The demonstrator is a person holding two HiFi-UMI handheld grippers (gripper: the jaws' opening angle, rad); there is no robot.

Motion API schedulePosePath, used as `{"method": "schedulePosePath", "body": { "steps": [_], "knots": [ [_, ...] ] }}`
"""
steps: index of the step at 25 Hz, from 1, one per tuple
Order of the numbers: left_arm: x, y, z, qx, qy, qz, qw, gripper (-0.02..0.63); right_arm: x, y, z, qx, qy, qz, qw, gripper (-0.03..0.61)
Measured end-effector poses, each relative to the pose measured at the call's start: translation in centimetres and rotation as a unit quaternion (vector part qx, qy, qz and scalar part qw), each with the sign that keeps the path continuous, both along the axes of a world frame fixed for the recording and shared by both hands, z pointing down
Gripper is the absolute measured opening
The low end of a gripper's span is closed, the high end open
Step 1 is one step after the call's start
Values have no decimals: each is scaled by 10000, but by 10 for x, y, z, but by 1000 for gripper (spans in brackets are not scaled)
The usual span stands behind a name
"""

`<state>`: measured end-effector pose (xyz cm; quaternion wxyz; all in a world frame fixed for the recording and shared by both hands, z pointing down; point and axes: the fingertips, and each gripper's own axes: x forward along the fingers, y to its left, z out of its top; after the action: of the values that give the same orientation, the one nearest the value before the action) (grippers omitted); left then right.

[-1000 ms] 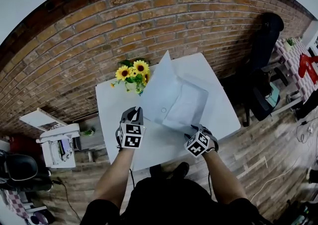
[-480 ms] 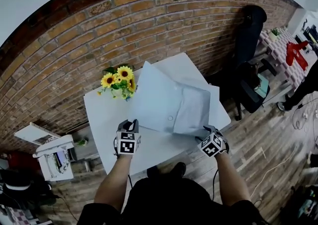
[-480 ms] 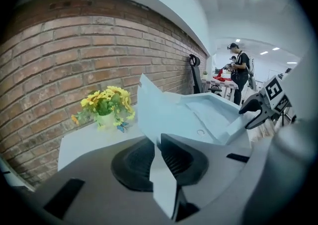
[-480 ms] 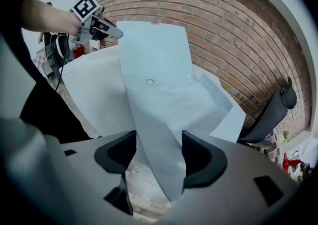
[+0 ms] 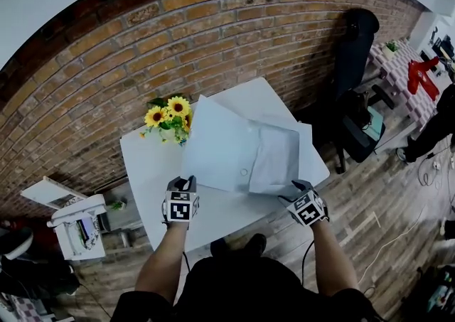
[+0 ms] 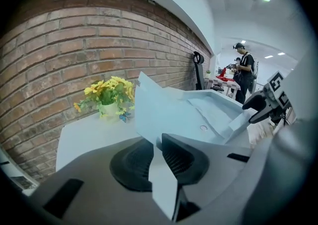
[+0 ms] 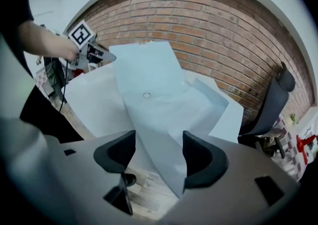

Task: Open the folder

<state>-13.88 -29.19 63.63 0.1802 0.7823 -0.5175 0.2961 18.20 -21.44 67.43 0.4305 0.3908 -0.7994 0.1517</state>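
Pale-blue folder (image 5: 238,148) looks light, floppy, slick, so pinch its near edge; left gripper (image 6: 158,152) jaws opening around flap, right gripper (image 7: 159,154) jaws spreading wide, corner loose between them.

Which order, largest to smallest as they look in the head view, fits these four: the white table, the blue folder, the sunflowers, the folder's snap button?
1. white table
2. blue folder
3. sunflowers
4. snap button
The differences are plain, so nearness to the camera leaves none of them unsure.
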Motion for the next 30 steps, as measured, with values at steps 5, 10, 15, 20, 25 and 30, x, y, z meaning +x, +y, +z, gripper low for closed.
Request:
{"method": "schedulePosePath", "body": {
  "steps": [5,10,15,20,25,30],
  "knots": [
    [-1,1,2,-14,23,-34,10000,69,1,-13,-47,287,-1387,950,9854,242],
    [-4,1,7,125,-252,52,9996,78,15,-26,-101,763,-2708,2027,9380,43],
    [-4,0,9,165,-294,89,9994,83,22,-26,-134,1188,-2815,2147,9277,15],
    [-1,0,-3,287,-99,208,9993,83,32,-26,-149,1472,-2688,2239,9252,15],
    [3,1,-11,415,40,287,9987,83,36,-23,-150,1534,-2671,2284,9235,15],
    [7,2,-17,347,329,159,9987,83,30,-22,-147,1533,-2669,2241,9247,15]
  ]
}}
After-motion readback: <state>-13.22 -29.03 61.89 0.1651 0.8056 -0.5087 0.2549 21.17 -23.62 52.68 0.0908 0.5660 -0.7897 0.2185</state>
